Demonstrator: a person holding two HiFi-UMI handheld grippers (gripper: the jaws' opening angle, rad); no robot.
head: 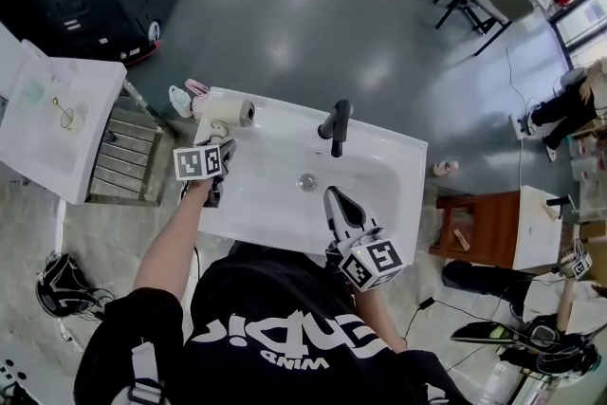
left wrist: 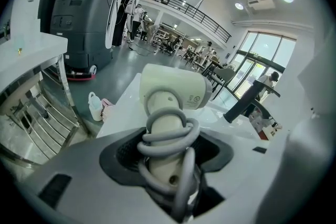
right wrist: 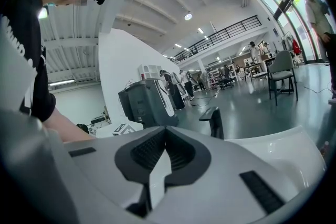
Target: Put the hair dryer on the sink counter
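Note:
The cream hair dryer [head: 228, 112] lies at the back left corner of the white sink counter [head: 384, 152], its barrel pointing right. My left gripper [head: 221, 150] is shut on its handle. In the left gripper view the dryer [left wrist: 173, 87] has its grey cord wound round the handle, and the dark pads of the left gripper [left wrist: 168, 152] sit on both sides of it. My right gripper [head: 335, 200] hovers over the front of the basin with its jaws shut and empty. In the right gripper view its [right wrist: 165, 135] pads meet at the tip.
A black faucet [head: 337, 124] stands at the back of the basin. Left of the counter are a white table [head: 47, 123], a metal rack [head: 119, 155] and small bottles [head: 180, 100] on the floor. A wooden cabinet [head: 479, 228] stands to the right.

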